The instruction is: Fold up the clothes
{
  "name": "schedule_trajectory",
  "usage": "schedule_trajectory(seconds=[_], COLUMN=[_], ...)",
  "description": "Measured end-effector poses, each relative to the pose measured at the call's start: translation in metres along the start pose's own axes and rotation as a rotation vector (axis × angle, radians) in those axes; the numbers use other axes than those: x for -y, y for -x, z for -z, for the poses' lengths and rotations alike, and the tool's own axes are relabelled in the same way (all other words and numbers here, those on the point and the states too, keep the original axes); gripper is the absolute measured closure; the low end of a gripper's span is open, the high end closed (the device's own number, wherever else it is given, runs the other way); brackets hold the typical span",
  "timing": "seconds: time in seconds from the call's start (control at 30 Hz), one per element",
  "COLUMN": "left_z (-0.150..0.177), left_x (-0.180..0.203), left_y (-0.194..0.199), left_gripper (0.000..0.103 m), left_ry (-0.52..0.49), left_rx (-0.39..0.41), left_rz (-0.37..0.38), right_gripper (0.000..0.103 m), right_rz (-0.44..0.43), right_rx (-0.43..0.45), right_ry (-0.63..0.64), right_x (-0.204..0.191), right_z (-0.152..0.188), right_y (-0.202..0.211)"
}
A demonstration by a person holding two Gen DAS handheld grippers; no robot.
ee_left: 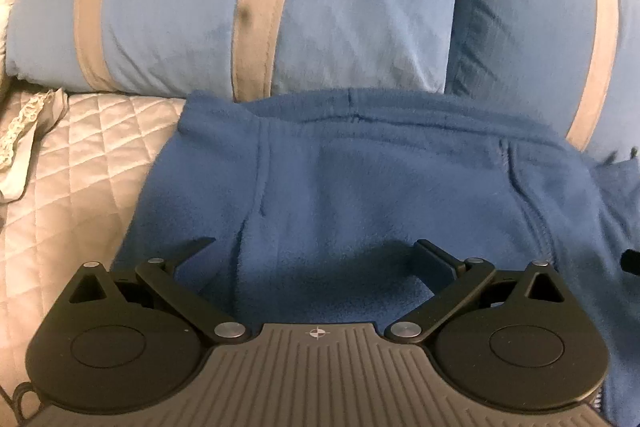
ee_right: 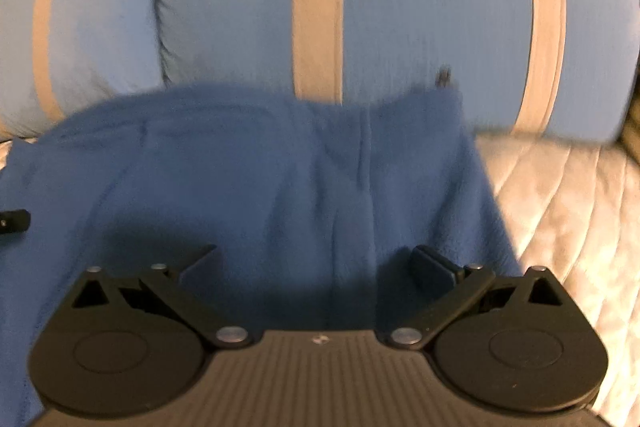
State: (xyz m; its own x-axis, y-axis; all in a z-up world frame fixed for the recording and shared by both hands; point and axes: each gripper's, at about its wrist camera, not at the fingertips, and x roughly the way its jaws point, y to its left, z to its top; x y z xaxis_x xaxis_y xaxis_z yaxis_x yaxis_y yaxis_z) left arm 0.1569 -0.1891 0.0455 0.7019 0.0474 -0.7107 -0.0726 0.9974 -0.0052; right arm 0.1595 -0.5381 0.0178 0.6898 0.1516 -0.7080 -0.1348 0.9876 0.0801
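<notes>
Black plastic forms both tools: the left gripper [ee_left: 316,247] has its jaws spread wide with nothing between them, directly over the dark blue fleece garment [ee_left: 360,187]. The right gripper [ee_right: 316,255] is in the same condition, jaws spread and empty, also above the dark blue fleece garment [ee_right: 240,179]. The garment lies flat on the bed, on a pale quilted bedspread [ee_left: 80,167] with a diamond stitch pattern. In the left wrist view the bedspread is exposed to the left of the garment; in the right wrist view the quilted bedspread [ee_right: 560,207] is exposed to the right of it. Seams and shallow creases run across the fleece ahead of each gripper. The garment's far edge reaches the base of two light blue pillows with tan stripes, which stand side by side: one pillow [ee_left: 240,7] fills the far centre of the left wrist view and the other [ee_right: 440,7] the far centre of the right wrist view. The right wrist view is blurred.
</notes>
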Motion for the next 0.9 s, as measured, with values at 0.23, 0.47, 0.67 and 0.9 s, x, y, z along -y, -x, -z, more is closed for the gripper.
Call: schedule_trajectory(seconds=[0.23,0.47,0.67,0.9], left_z=[0.005,0.005,0.006,0.007], left_x=[-0.004,-0.001,0.003,0.01], left_y=[-0.012,-0.013,-0.007,0.01], left_gripper=[0.0,0.0,0.0,0.0], left_ry=[0.044,0.054,0.026,-0.061], left_rx=[0.026,0.034,0.042,0.025], left_rz=[0.028,0.013,-0.011,-0.067], right_gripper=[0.001,0.002,0.002,0.001], right_rz=[-0.009,-0.034,-0.026,-0.004], right_rx=[-0.007,0.002,0.008,0.011], right_ry=[0.027,0.004,0.017,0.031], right_x=[0.001,0.008,0.006,0.003], right_z=[0.013,0.013,0.01,0.011], right_y=[-0.015,-0.022,-0.021,-0.007])
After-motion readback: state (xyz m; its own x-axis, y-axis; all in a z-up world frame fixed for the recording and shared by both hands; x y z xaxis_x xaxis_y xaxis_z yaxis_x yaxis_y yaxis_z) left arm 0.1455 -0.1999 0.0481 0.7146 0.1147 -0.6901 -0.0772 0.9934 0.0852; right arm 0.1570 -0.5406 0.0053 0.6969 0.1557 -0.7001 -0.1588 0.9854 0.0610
